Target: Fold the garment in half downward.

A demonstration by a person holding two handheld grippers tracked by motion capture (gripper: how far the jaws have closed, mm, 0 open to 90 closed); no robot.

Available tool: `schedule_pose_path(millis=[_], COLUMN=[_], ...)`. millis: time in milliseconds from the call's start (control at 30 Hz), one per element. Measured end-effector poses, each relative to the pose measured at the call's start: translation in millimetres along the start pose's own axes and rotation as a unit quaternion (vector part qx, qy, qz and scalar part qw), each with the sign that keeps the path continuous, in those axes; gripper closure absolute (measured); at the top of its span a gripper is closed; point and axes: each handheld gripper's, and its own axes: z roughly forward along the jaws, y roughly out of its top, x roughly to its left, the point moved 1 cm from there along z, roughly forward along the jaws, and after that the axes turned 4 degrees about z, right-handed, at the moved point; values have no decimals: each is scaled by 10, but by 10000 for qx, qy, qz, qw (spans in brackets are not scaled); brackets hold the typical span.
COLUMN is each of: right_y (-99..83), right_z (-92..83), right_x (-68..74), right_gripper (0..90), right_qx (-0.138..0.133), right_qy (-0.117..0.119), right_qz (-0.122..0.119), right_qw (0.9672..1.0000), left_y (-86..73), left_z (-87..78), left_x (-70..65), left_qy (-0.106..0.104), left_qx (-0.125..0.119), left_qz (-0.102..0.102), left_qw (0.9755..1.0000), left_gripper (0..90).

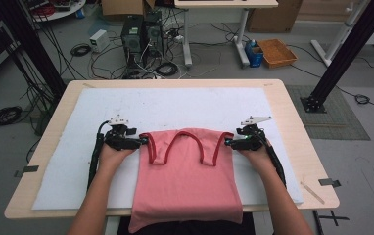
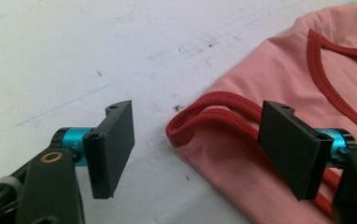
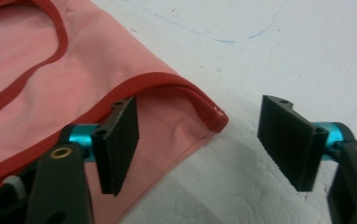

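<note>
Black jaws of the left gripper (image 2: 195, 149) are standing wide apart, one over bare mat, the other over pink cloth, with the red-trimmed shoulder corner of the pink tank top (image 1: 187, 171) lying between them; the pads are not pressing on it. Likewise, the right gripper (image 3: 197, 144) is gaping open around the opposite shoulder corner, one jaw above the fabric, the other above the mat, nothing clamped.

In the high view both grippers are sitting at the garment's top corners, left gripper (image 1: 143, 141) and right gripper (image 1: 228, 142) pointing inward at each other. The top is lying flat on the white foam mat (image 1: 77, 147), its hem hanging over the near edge of the wooden table (image 1: 292, 122). Nothing is blocking either gripper.

Beyond the table, computer towers (image 1: 141, 36), tangled cables (image 1: 82, 50) and an orange tray (image 1: 277, 52) are sitting on the floor.
</note>
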Motion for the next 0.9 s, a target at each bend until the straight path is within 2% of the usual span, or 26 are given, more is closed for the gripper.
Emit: schedule_pose_path(millis=[233,367,533,567,633,667,700,767,833,900], right_y=[0,8,17,16,17,18,20,21,22,23], right_z=[38,48,55,54,53,55,59,64,63,62], right_x=[-12,-10,-16,-14,-6,4,14,18,11,8], right_gripper=[439,476,541,567,629,657,675,729,795,816], right_qx=[78,105,78,69,66,64,53,40,38,43], right_qy=[-32,-98,-171,-174,-127,-104,-102,-70,1,55], right_qz=[-10,-59,-41,-37,-87,-112,-149,-123,-92,-89], right_qw=[10000,9999,9998,9998,9999,9999,9998,9999,10000,9999], left_y=[23,27,28,30,36,37,38,37,35,33], left_z=[56,69,67,68,74,78,77,78,74,76], left_x=[-23,-47,-26,-30,-76,-89,-96,-102,-109,-121], left_qy=[28,39,113,170,336,306,253,209,234,314], left_qx=[217,342,303,331,417,403,414,409,406,363], left_qz=[130,303,170,235,588,671,722,767,819,809], left_qw=[9997,9989,9993,9990,9968,9965,9962,9960,9955,9956], left_gripper=[351,407,518,548,603,628,679,725,790,825])
